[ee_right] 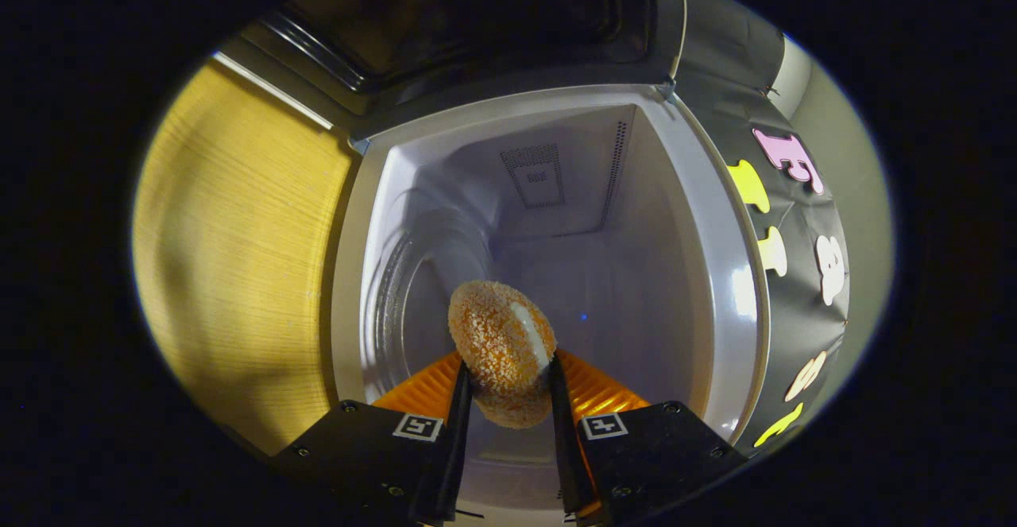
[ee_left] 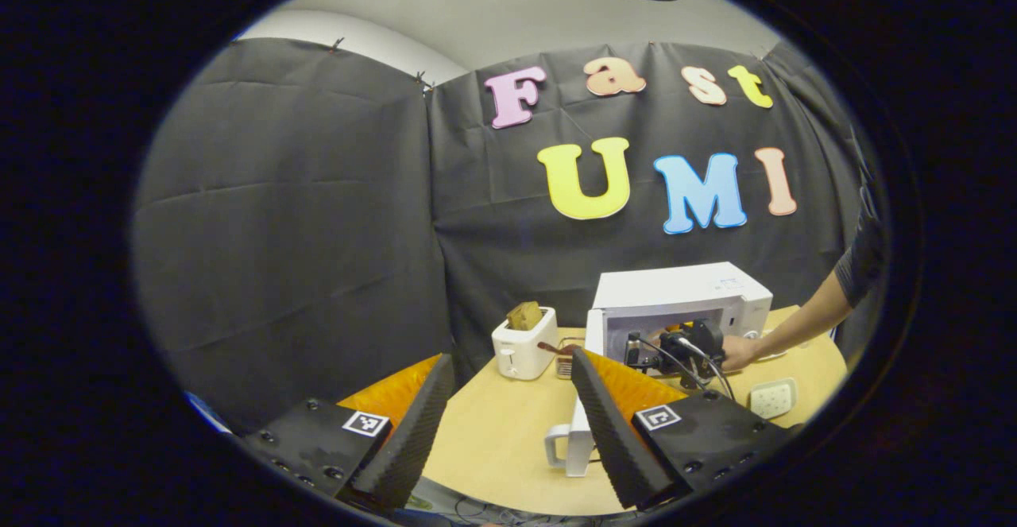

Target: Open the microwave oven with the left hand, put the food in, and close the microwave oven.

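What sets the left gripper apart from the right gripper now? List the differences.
The left gripper is open and holds nothing; the right gripper is shut on a round, crumb-coated orange food piece. The left gripper sits back by the near edge of the pale wooden table; the right gripper is at the mouth of the open white microwave oven. Both face that oven.

Black cloth wall (ee_left: 318, 217), pale ceiling (ee_left: 508, 10) above, light wooden table (ee_left: 493, 432) below

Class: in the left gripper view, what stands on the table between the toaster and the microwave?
A small rack-like thing, too small to identify, stands between the toaster and the microwave in the left gripper view.
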Tool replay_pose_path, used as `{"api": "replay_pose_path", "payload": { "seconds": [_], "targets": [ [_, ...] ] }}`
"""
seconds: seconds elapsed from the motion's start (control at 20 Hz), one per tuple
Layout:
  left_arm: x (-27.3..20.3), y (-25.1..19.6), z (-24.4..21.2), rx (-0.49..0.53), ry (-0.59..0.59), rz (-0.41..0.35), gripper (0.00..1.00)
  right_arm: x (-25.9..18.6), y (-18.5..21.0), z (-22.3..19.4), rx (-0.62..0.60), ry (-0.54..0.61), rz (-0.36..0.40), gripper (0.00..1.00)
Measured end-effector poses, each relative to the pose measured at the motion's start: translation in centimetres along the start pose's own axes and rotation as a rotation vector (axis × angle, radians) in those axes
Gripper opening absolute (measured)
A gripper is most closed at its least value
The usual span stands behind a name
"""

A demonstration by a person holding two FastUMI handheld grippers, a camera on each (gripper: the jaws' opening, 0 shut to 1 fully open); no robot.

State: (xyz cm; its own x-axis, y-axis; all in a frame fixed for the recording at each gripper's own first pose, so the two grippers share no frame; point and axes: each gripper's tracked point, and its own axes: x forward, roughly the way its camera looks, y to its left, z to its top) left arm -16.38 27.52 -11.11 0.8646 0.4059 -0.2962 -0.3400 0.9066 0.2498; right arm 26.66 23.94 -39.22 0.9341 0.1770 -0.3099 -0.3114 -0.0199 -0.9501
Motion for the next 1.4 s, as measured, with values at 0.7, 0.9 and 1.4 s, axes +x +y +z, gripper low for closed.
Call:
{"api": "replay_pose_path", "payload": {
  "seconds": [0.7, 0.9, 1.4],
  "targets": [
    [1.3, -1.3, -0.2, 0.023, 0.001, -0.009, 0.94, 0.2, 1.7, -0.6, -0.007, 0.015, 0.086, 0.75],
    [1.3, -1.4, 0.2, 0.024, -0.01, -0.023, 0.94, -0.3, 0.9, -0.9, 0.047, 0.011, 0.075, 0.89],
    [3.5, -2.4, 1.5, -0.044, -0.077, -0.077, 0.97, -8.9, -0.8, -1.8, 0.41, 0.053, 0.161, 0.98]
  ]
}}
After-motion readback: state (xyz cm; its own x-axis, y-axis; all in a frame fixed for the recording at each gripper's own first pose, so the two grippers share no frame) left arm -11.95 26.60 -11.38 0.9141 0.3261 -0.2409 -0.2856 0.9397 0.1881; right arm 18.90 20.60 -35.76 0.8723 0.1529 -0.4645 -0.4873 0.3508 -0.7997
